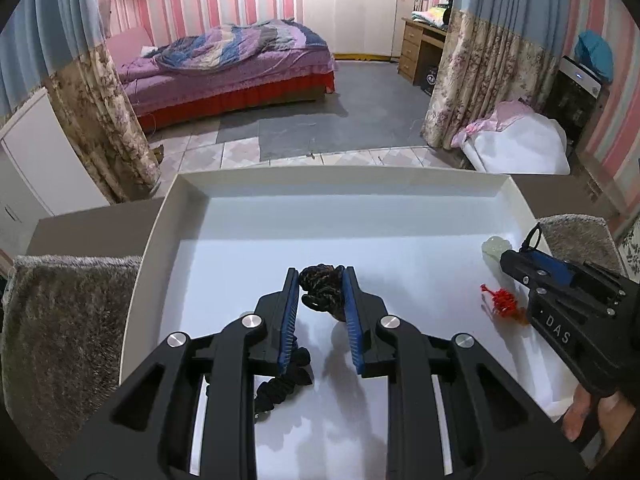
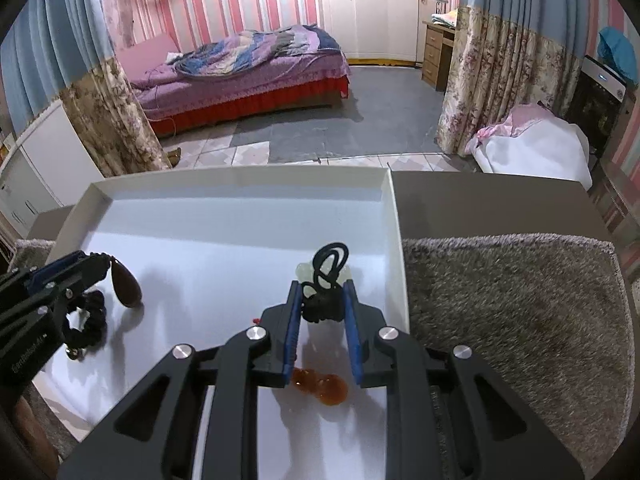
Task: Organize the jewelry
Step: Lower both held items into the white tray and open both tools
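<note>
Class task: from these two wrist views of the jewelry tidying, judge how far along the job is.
Done: the pieces already sit over or in the white tray; nothing lies on the grey rug.
In hand: the left gripper clamps a black braided cord with a brown pendant; the right gripper clamps a black knotted cord.
Left: releasing both, arranging the amber beads and red knot.

A bed with a rumpled purple quilt (image 1: 240, 52) stands far left on grey floor. A wooden desk with drawers (image 1: 420, 50) sits far right, floral curtains (image 1: 476, 80) beside it. A shaggy grey rug (image 2: 520, 320) lies near right.
</note>
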Action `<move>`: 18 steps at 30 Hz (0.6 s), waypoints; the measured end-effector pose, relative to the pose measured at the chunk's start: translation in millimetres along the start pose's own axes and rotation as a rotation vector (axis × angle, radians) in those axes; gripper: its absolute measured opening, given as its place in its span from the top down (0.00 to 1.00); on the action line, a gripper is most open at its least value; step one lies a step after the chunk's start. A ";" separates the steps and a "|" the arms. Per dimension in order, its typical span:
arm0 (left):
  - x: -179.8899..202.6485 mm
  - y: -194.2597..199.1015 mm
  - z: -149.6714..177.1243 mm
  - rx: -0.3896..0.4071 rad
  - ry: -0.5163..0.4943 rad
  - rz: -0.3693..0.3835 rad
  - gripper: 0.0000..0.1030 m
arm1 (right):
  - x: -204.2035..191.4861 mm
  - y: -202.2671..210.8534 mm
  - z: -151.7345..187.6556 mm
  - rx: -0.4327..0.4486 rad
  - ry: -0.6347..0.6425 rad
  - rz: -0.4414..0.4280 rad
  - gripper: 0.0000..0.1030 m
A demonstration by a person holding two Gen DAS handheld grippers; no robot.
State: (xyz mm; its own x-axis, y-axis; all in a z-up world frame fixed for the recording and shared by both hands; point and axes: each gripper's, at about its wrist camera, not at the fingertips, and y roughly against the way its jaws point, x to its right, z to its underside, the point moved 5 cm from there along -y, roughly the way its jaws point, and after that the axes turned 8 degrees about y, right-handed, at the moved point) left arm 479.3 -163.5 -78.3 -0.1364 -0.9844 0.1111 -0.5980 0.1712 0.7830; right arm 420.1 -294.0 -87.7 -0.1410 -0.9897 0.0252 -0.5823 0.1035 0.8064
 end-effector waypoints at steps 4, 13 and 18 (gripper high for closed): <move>-7.1 -9.6 1.7 -0.019 0.011 -0.031 0.80 | -0.2 -5.1 3.2 -0.017 0.001 0.002 0.80; -11.2 -21.6 7.7 -0.056 0.018 -0.044 0.80 | 3.0 -11.0 5.7 -0.052 -0.002 -0.003 0.79; -13.3 -22.9 8.3 -0.062 0.029 -0.042 0.80 | 0.9 -11.8 7.8 -0.054 0.005 0.003 0.78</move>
State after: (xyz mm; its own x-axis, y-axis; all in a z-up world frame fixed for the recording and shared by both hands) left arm 488.2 -154.0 -102.7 -0.0888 -0.9915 0.0948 -0.5527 0.1282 0.8235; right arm 420.6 -295.3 -101.8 -0.1386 -0.9899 0.0302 -0.5382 0.1009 0.8368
